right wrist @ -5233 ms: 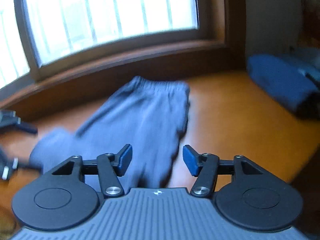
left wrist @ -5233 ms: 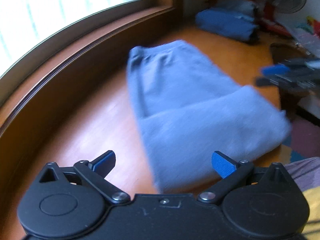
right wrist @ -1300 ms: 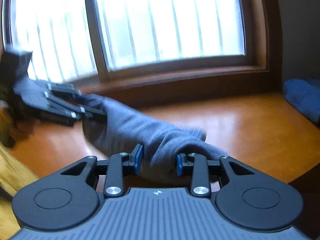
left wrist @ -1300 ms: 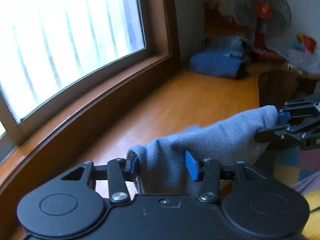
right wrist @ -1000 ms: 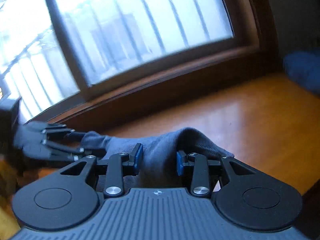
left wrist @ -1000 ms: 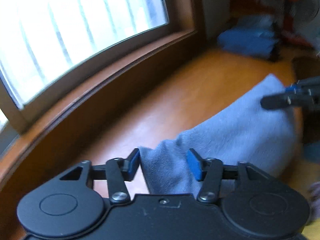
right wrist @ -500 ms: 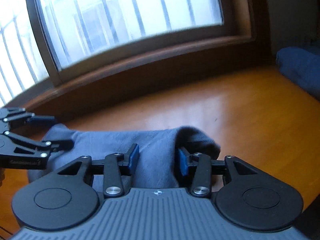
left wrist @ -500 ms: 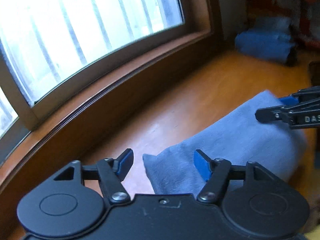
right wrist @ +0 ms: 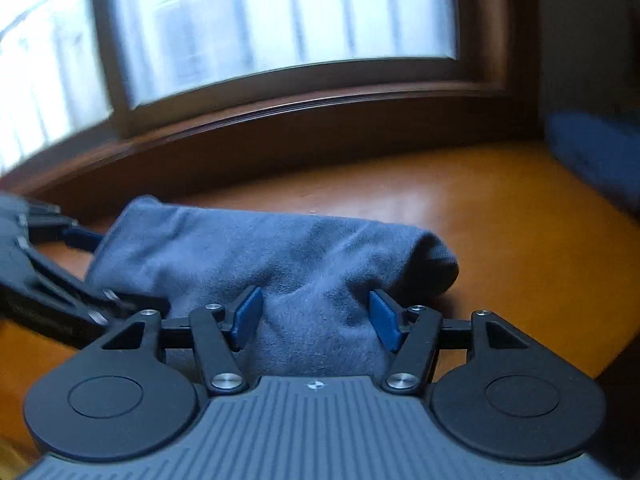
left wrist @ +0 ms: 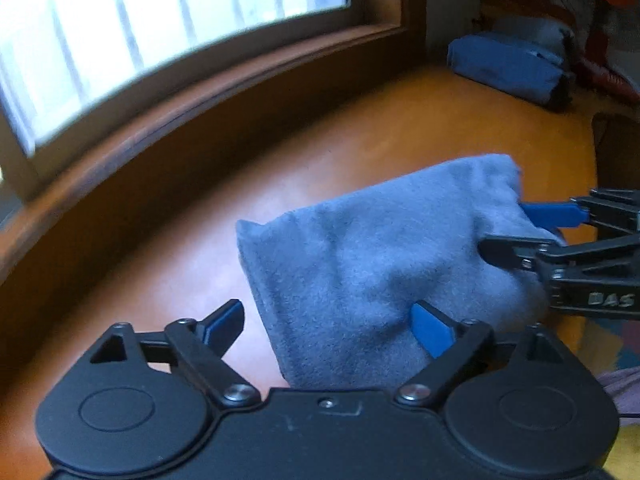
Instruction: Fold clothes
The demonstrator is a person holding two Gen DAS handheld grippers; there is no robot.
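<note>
A grey-blue garment (left wrist: 380, 256) lies folded into a thick bundle on the orange wooden surface (left wrist: 352, 148). My left gripper (left wrist: 330, 326) is open at the bundle's near-left end; its right finger touches the cloth and its left finger stands clear on bare wood. In the right wrist view the same garment (right wrist: 288, 256) stretches leftward, and my right gripper (right wrist: 316, 318) is open with the bundle's end lying loose between its fingers. Each gripper shows in the other's view: the right gripper (left wrist: 520, 232) at the garment's far end, the left gripper (right wrist: 60, 264) at the left edge.
A wooden sill and a bright window (left wrist: 160, 32) run along the back of the surface. A folded blue pile (left wrist: 508, 68) sits at the far right corner, also seen as the blue pile (right wrist: 596, 152). A dark chair back (left wrist: 616, 148) stands past the right edge.
Both grippers carried the garment folded over, lowered it onto the wood and opened. The left let go first; the right's fingers have spread in the last half second.
</note>
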